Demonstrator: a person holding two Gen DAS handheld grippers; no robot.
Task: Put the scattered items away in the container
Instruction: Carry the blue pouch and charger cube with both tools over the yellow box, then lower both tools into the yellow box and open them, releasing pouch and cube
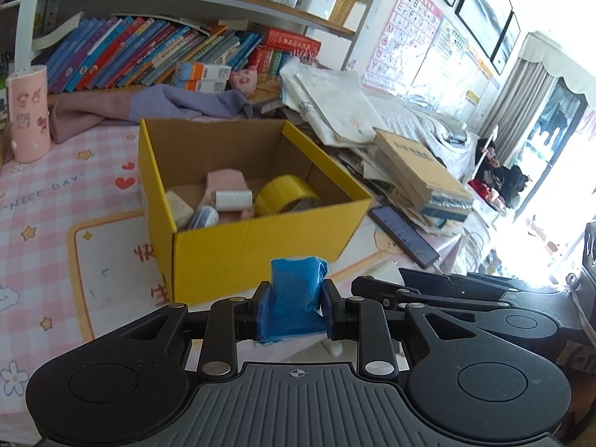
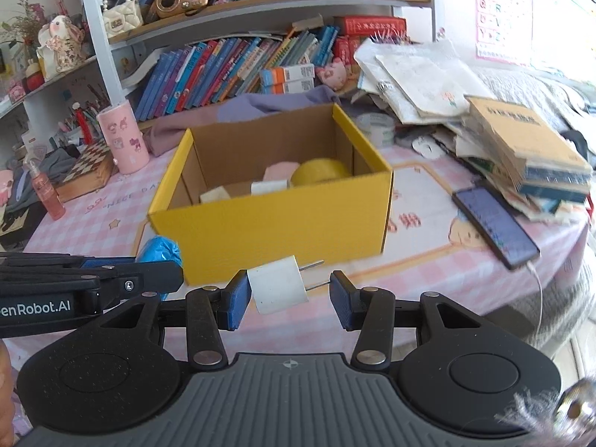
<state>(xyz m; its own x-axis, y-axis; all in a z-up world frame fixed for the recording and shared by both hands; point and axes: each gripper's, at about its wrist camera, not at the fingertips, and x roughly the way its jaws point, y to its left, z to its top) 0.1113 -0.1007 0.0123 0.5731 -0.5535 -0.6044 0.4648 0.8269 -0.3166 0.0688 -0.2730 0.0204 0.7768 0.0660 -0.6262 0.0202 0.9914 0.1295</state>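
Note:
An open yellow cardboard box (image 1: pixel 260 238) stands on the pink checked tablecloth. In it lie a yellow tape roll (image 1: pixel 287 193), a small white roll (image 1: pixel 232 200), a pink item (image 1: pixel 225 180) and other small things. My left gripper (image 1: pixel 294 298) is shut on a crumpled blue packet (image 1: pixel 296 283), held just in front of the box's near wall. My right gripper (image 2: pixel 288 294) grips a white plug adapter (image 2: pixel 277 288) lengthwise: one pad presses its body, the other its metal prongs. It hangs before the box (image 2: pixel 275 219). The blue packet (image 2: pixel 158 249) shows at its left.
A dark phone (image 2: pixel 495 223) lies right of the box, beside a leaning pile of books and papers (image 2: pixel 521 141). A pink cup (image 2: pixel 123 138), a chessboard (image 2: pixel 89 167) and a pink spray bottle (image 2: pixel 46 193) stand at the left. Bookshelves rise behind.

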